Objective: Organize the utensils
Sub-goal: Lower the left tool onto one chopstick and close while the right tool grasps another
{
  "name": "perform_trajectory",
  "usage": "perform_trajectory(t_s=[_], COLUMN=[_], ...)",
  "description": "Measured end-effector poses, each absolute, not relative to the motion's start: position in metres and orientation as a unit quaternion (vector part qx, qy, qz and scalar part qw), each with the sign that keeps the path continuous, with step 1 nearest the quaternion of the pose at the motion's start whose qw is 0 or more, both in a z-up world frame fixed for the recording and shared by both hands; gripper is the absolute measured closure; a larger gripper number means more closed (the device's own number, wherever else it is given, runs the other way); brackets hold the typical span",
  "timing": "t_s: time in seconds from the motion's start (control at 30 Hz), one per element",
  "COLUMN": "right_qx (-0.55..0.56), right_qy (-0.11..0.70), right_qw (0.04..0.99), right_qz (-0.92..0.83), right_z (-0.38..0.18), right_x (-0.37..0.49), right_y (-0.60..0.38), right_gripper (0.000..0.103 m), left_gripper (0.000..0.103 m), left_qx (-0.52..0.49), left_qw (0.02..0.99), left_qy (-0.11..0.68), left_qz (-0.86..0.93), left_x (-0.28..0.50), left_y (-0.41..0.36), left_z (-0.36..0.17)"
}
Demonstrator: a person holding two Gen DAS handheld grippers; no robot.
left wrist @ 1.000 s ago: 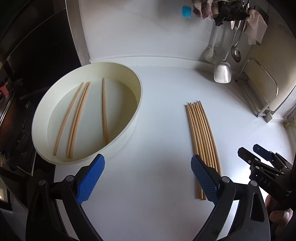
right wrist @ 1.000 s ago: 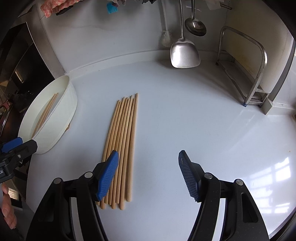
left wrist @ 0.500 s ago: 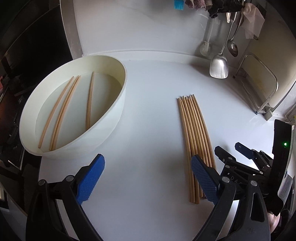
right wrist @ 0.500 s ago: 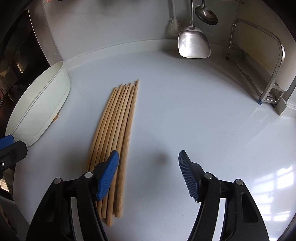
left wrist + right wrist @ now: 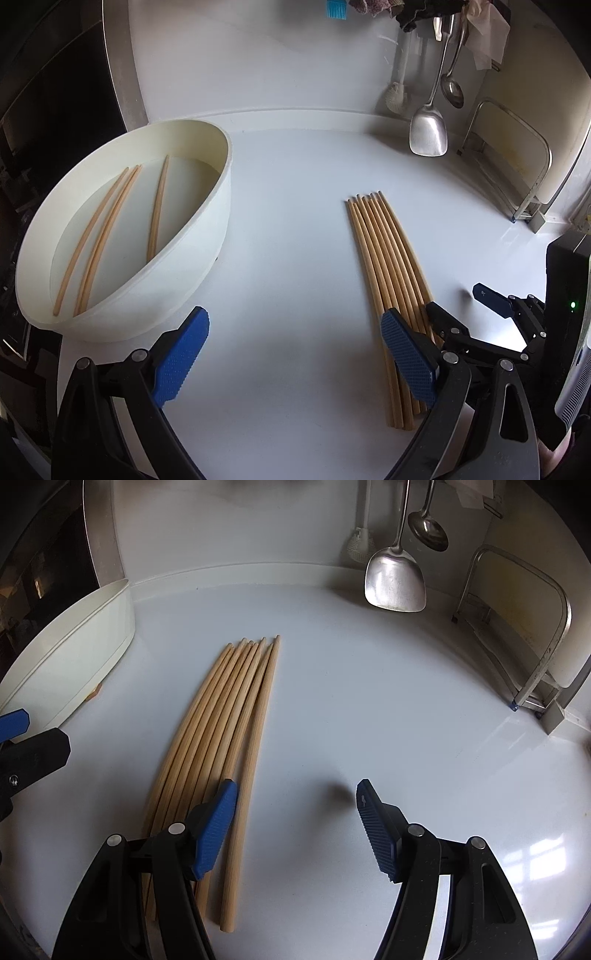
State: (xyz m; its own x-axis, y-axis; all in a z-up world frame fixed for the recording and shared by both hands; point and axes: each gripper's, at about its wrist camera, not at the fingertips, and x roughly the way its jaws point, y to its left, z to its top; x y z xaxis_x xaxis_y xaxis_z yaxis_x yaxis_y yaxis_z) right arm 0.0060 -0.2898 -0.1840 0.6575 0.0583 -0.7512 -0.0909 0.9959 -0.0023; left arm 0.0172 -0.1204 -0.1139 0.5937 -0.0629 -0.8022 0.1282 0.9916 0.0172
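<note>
Several wooden chopsticks (image 5: 386,266) (image 5: 225,723) lie side by side in a row on the white counter (image 5: 295,229). A white oval basin (image 5: 207,236) (image 5: 70,664) at the left holds three more chopsticks (image 5: 110,225). My left gripper (image 5: 295,354) is open above bare counter between the basin and the row, its right pad beside the row's near end. My right gripper (image 5: 295,819) is open and low over the counter, its left pad over the row's right side, the rightmost chopstick lying between its pads. In the left wrist view, the right gripper (image 5: 465,306) shows at the right edge.
A steel spatula (image 5: 428,129) (image 5: 395,576), a ladle (image 5: 452,88) (image 5: 428,528) and a brush (image 5: 360,544) hang against the back wall. A metal rack (image 5: 517,173) (image 5: 532,646) stands at the right. A dark appliance (image 5: 48,110) borders the counter on the left.
Both grippers have sunk closer to the counter. The right gripper has edged along the chopstick row, so the rightmost chopstick now lies between its pads. Both stayed open.
</note>
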Motion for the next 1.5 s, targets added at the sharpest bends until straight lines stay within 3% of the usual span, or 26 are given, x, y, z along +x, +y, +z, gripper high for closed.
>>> perform_trajectory(t_s=[1.5], right_qx=[-0.008], right_qy=[0.391], right_qw=[0.919], right_qz=[0.039], right_z=[-0.177], right_x=[-0.002], right_y=[-0.323], right_gripper=[0.039], left_gripper=[0.008], left_qx=[0.088], left_qw=[0.87], left_qy=[0.485], left_qz=[-0.02], left_x=[0.037], left_y=[-0.158], left_z=[-0.163])
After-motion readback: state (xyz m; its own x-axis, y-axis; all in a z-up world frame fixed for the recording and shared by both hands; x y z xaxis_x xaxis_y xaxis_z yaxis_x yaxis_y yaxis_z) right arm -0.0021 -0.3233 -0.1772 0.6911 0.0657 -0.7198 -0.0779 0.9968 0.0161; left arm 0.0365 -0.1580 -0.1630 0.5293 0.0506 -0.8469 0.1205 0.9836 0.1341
